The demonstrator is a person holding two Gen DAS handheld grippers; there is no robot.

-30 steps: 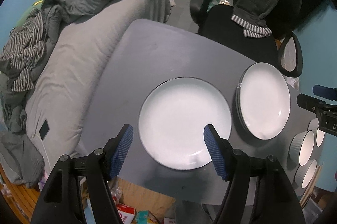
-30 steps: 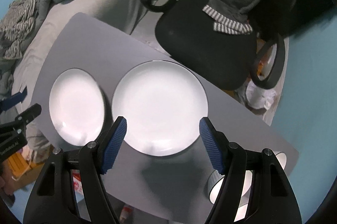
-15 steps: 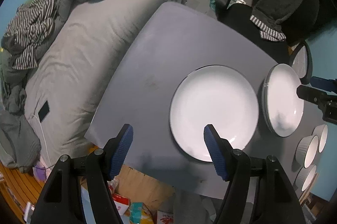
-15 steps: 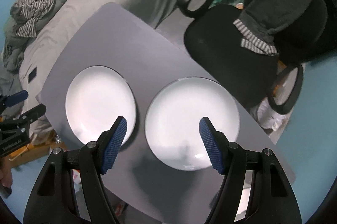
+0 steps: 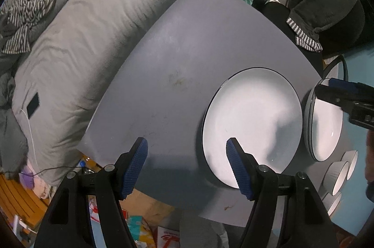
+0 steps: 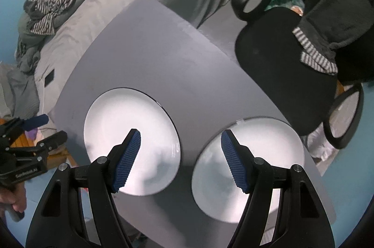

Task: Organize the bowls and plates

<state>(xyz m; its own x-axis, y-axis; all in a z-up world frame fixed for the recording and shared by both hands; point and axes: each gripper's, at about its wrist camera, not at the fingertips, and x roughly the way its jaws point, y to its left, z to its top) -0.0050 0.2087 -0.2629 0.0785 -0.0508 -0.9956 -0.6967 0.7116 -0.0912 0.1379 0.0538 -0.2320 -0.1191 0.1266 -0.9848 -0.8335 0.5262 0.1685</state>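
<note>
My left tool [image 5: 187, 166] points down over the grey bench [image 5: 177, 56], jaws standing wide apart with nothing between the blue pads; its right pad overlaps the near rim of the single white plate [image 5: 252, 124], though I cannot tell whether it touches. My right tool [image 6: 181, 159] likewise stands open and empty, above the strip of bench between that plate [image 6: 131, 131] and the plate stack [image 6: 257, 154], one pad over each. In the left view the stack [image 5: 325, 122] lies just beside the single plate, apart from it, at the bench's right edge. Ribbed white bowls [image 5: 339, 174] sit near the stack toward the near right corner. A bed [image 5: 77, 37] with grey bedding and striped clothing runs along the bench's far left side. An office chair [image 6: 275, 65] draped with dark garments stands beyond the right edge.
</note>
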